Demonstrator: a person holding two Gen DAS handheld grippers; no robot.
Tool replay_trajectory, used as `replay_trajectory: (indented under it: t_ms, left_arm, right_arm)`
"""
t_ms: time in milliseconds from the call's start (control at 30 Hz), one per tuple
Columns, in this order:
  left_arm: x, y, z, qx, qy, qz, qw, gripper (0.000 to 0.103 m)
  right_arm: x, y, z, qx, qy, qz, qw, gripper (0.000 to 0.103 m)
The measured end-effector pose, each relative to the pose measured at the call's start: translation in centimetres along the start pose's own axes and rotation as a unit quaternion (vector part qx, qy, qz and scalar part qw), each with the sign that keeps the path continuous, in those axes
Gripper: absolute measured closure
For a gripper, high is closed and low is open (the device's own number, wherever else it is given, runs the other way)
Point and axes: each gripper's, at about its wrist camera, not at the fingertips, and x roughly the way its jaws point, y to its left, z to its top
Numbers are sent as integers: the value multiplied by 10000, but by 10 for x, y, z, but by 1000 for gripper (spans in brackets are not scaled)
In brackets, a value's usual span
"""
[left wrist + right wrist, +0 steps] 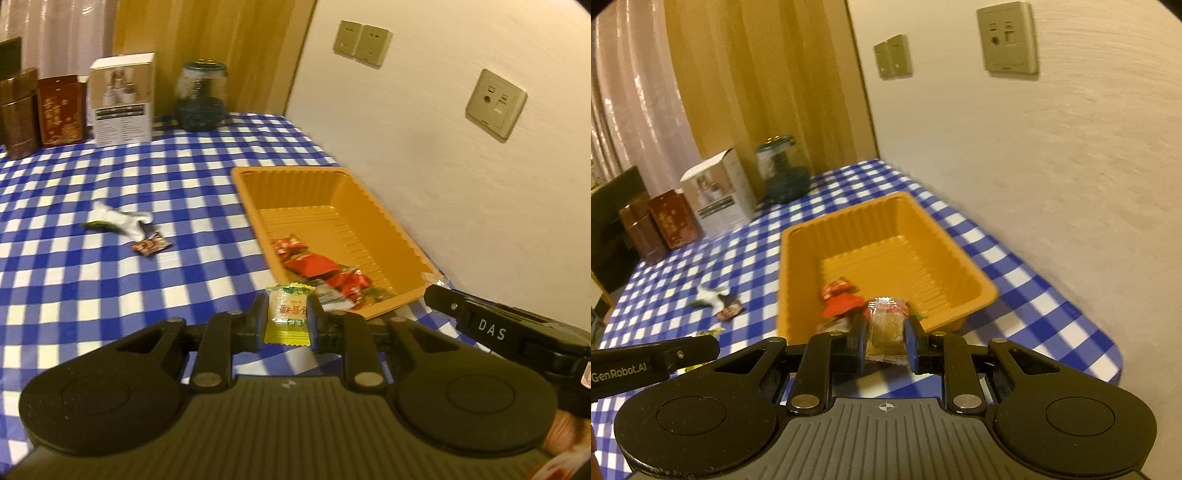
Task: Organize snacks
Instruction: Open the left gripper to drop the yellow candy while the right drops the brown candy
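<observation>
My left gripper (287,317) is shut on a yellow-green wrapped candy (287,314), held just left of the near corner of the orange tray (306,177). My right gripper (885,338) is shut on a clear packet with a brown snack (886,328), held at the near rim of the same orange tray (849,221). Red-wrapped snacks (317,267) lie in the tray's near end; they also show in the right wrist view (842,301). A white-green packet (118,221) and a small red-brown packet (150,244) lie loose on the blue checked cloth.
At the table's far end stand a white box (122,98), a glass jar (201,98), a red-brown tin (61,109) and a brown canister (18,114). The wall (443,147) runs close along the tray's right side. The table's rounded corner (1108,354) is near right.
</observation>
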Motion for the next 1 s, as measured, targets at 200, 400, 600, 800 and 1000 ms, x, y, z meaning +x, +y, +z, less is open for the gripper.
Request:
replay_trajectory:
  t_ms: [200,400,600,800,1000]
  left_arm:
    - [17,-16,11,79,39,-127,9999,84]
    - [31,-25,17,126,84,-191,9997,84]
    - [45,-31,22,139,133,-224,9996,84]
    - [59,-31,26,94,177,-248,9995,84]
    - [75,-26,30,34,233,-251,9994,84]
  right_arm:
    - [8,-15,12,16,-57,-95,9999,81]
    - [17,-26,21,18,-83,-119,9999,81]
    - [27,-31,28,-25,-74,-116,9999,81]
    - [40,-35,34,-97,-17,-100,9999,81]
    - [51,-40,38,-98,13,-124,9999,81]
